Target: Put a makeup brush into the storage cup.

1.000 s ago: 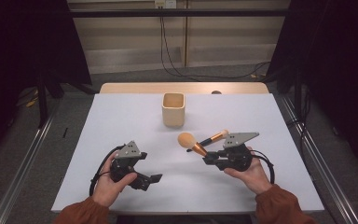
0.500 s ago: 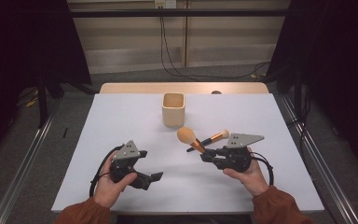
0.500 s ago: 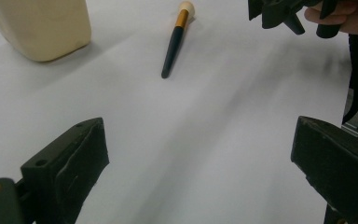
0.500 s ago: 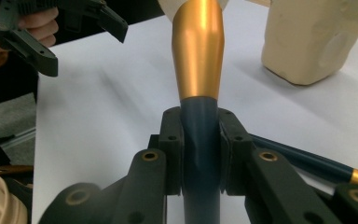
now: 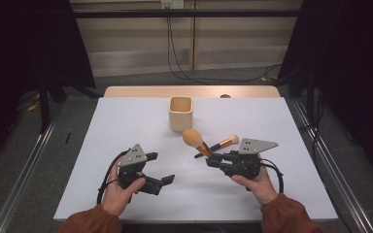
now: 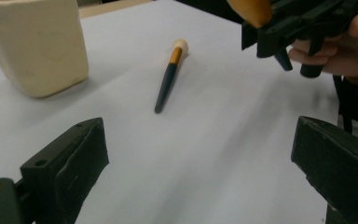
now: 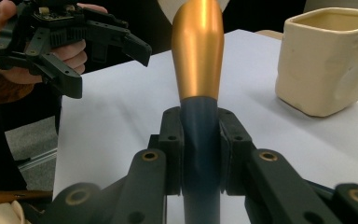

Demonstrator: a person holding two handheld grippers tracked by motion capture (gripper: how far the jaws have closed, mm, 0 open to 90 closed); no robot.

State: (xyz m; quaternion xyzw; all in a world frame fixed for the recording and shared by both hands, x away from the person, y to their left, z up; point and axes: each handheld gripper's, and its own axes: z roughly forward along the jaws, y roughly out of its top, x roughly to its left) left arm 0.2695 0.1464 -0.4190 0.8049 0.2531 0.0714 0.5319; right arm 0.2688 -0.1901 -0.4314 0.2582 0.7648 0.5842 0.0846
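While the right gripper [image 5: 214,161] was clamped on the dark handle of the big brush [image 5: 197,141], its round bristle head pointed up toward the cream cup [image 5: 180,113]. Left gripper [image 5: 160,170] sat with jaws wide apart over the white table [image 5: 281,126], holding nothing. Small brush [image 6: 168,77] lay flat on the table, between the cup [image 6: 35,44] and the right gripper [image 6: 279,35], touching neither.

Table [image 5: 126,121]: pale lilac-white top, tan far edge. Cup [image 5: 180,112], centre frame: plain cream. Held brush [image 7: 198,74]: copper-gold ferrule, dark navy handle, peach head. Lying brush [image 6: 168,74]: black handle, orange band, cream tip. Sleeves [image 5: 285,218], bottom: rust-brown. Grippers black, grey plates.
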